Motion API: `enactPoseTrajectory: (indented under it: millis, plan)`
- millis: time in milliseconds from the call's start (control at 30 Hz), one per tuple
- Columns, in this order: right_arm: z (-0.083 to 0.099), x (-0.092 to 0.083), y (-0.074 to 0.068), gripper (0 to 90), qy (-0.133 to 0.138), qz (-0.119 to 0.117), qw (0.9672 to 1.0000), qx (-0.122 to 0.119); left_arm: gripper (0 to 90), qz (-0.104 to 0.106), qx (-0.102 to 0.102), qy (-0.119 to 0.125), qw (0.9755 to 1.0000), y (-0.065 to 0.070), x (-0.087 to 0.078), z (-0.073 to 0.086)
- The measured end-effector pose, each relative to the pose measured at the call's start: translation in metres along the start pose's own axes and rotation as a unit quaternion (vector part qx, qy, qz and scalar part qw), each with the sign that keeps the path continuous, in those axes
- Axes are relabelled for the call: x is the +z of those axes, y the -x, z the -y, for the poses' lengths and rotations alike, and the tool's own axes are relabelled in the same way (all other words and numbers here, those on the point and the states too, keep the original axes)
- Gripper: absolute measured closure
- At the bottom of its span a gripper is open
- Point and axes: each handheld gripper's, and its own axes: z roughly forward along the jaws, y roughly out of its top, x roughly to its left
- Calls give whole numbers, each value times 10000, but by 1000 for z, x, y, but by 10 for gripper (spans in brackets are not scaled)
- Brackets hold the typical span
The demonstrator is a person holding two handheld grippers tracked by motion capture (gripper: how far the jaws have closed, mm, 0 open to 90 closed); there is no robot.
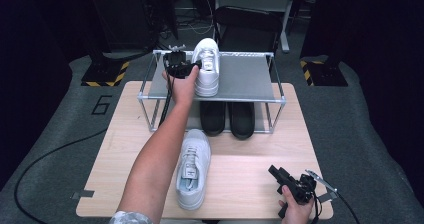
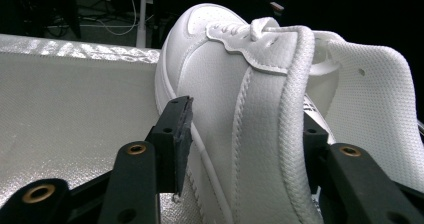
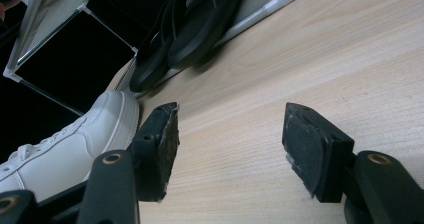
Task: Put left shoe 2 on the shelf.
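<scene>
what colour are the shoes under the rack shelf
Black; the pair of shoes shows best in the high view.

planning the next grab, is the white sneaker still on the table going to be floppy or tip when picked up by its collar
The white sneaker lies flat on its wide sole on the table, so it probably won't roll. Its padded collar and loose tongue look soft, so a grip there may flex. It seems light, yet the toe could droop.
</scene>
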Motion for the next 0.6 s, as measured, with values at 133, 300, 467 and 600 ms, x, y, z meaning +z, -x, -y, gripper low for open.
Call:
enactPoseTrajectory:
  millis: [133, 300, 467, 600]
  plan:
    - [0, 0, 0, 392, -28, 36, 10000, 29, 511, -14, 141, -14, 9999, -1, 0, -2]
    - [0, 0, 1, 392, -35, 27, 10000, 26, 513, 44, 224, -53, 9997, -3, 0, -3]
    - [0, 1, 1, 392, -65, 14, 10000, -8, 508, -24, 511, -166, 9986, 0, 1, -7]
    - [0, 1, 0, 392, -96, 29, 9999, 19, 478, -168, 966, -361, 9945, 3, 1, -15]
